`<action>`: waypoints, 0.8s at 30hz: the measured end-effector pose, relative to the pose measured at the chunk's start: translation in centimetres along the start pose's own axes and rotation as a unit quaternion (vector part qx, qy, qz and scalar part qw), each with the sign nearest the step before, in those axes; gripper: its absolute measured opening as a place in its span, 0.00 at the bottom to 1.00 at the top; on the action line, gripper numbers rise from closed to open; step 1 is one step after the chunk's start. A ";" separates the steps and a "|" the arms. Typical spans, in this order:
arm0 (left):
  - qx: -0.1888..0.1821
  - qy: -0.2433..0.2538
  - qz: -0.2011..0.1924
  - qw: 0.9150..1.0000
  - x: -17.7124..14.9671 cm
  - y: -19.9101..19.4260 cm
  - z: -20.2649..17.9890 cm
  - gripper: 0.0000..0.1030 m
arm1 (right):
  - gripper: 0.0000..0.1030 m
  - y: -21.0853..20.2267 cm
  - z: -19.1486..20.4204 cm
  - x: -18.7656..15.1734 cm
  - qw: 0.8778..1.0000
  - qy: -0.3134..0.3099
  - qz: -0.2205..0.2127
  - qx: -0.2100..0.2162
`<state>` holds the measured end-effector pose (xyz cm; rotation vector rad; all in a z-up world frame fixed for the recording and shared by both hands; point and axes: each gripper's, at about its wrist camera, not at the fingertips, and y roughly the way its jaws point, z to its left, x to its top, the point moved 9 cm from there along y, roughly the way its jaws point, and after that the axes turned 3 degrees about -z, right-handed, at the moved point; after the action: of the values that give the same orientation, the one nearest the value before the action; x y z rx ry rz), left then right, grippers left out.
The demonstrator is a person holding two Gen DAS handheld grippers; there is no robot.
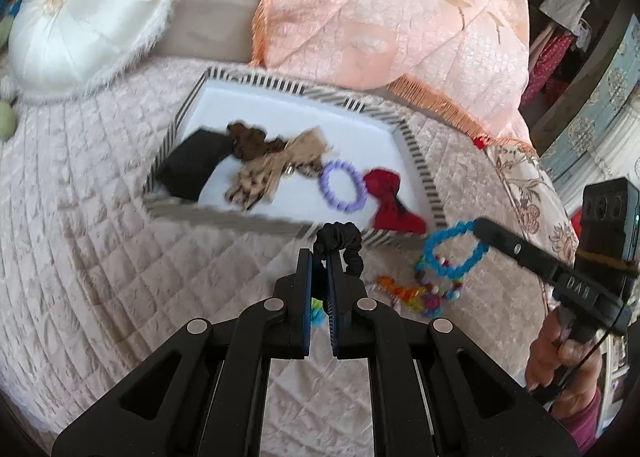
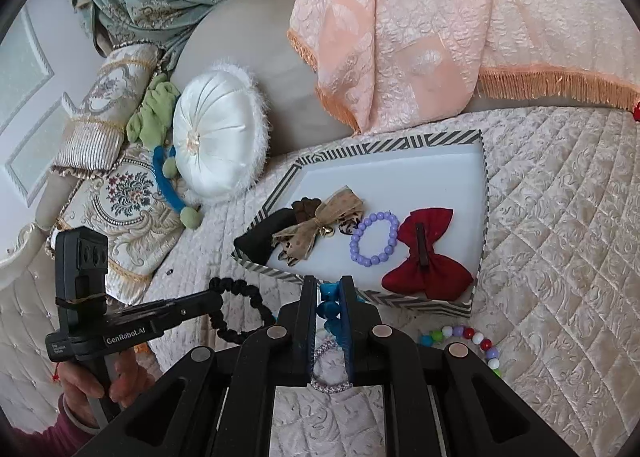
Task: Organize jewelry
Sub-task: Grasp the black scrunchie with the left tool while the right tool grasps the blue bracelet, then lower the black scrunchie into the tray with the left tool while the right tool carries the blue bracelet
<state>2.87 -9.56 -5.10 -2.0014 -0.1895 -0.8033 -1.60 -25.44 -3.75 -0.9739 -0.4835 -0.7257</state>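
My left gripper point(image 1: 320, 257) is shut on a black scrunchie point(image 1: 340, 241), held above the quilt just before the tray's near rim. My right gripper point(image 2: 328, 285) is shut on a blue bead bracelet point(image 2: 329, 305) that hangs as a loop point(image 1: 452, 253) off the tray's near right corner. The striped tray point(image 1: 424, 173) with a white floor holds a black pouch point(image 1: 196, 165), a brown scrunchie point(image 1: 244, 141), a beige leopard bow point(image 1: 272, 169), a purple bead bracelet point(image 1: 342, 185) and a red bow point(image 1: 392, 205). A multicolour bead bracelet point(image 2: 476, 341) and a pink sparkly band point(image 2: 328, 385) lie on the quilt.
A white round cushion point(image 1: 88, 13) and a peach fringed blanket point(image 1: 392, 9) lie behind the tray. Embroidered cushions point(image 2: 124, 193) and a green soft toy point(image 2: 154, 113) sit at the far left. Orange beads point(image 1: 400, 289) lie on the quilt. A person's hand point(image 1: 568, 353) holds the right gripper's handle.
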 end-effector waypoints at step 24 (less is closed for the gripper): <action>0.020 0.021 0.004 1.000 6.4 7.9 -2.8 0.05 | 0.10 3.2 -4.0 9.3 0.997 -0.025 -0.022 -0.064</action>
<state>9.97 -17.31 -5.92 -1.9449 -0.1726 -0.8297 7.22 -30.85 -1.38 -1.1054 -0.5082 -0.7807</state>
